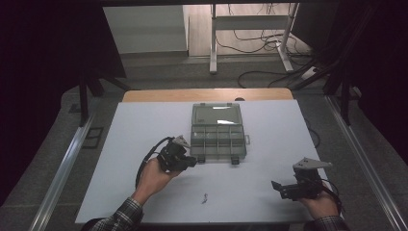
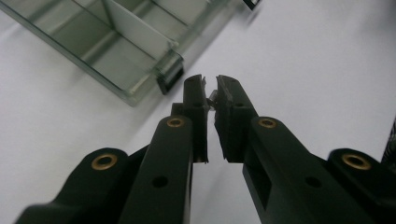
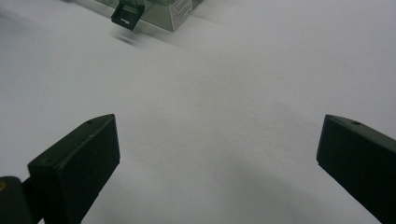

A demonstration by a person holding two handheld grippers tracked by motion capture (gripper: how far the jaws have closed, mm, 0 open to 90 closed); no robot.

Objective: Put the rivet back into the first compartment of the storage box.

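Left claw (image 2: pixel 211 88): its jaws were nearly together, pinching a tiny grey part (image 2: pixel 213 96) between the tips; in the high view it hovered just beside the near left corner of the box.
Right claw (image 3: pixel 217 154): jaws spread wide with nothing between them, held low over the bare counter (image 1: pixel 144 139), well apart from the box.
Compartment box (image 1: pixel 217 136): clear plastic organiser, sitting mid-counter with its lid (image 1: pixel 216 115) swung open toward the far side and the divided tray facing up.
Handling of the part: judged very light, stiff and easy to lose; a tip pinch looked right, released low over a cell so it would not bounce out.
Handling of the box: light, rigid, likely to slide on the smooth counter if nudged; best steadied by a side wall.
Latches (image 1: pixel 234 160): two dark clips on the near edge, one close to the left claw's path.
Stray piece (image 1: pixel 204 198): a small dark bit lay on the counter between the two hands.
Obstacles: dividers and the near wall of the tray.
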